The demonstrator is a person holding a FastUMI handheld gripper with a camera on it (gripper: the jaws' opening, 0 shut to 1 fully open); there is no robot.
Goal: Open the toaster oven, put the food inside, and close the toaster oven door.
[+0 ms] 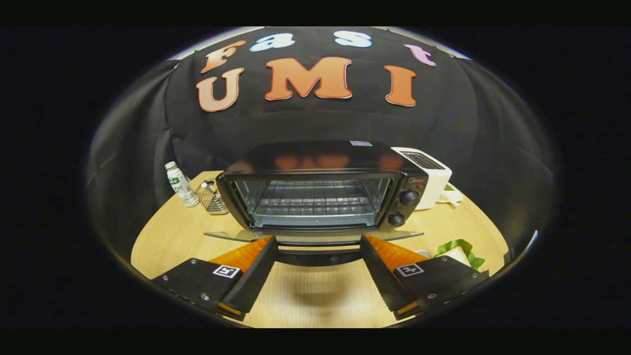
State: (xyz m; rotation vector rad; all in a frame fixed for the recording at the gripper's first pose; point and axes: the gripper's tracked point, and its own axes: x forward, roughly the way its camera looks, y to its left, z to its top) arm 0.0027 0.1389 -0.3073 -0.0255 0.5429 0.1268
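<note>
Toaster oven (315, 190) door (313, 235) lies open; my gripper (315, 246) jaws spread wide, empty. I'd swing right for the food (456, 252), probably wrapped.

We see a glossy black toaster oven (320, 158) with a glass door (315, 235) and metal wire rack (313, 199) on a smooth pale wood table (172, 236); the white toaster (431, 177) and bottle (180, 185) look plastic.

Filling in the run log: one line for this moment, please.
toaster oven door: open, flat | rack: bare | gripper: open, fingers flanking door handle | food: on table, beside right finger
</note>
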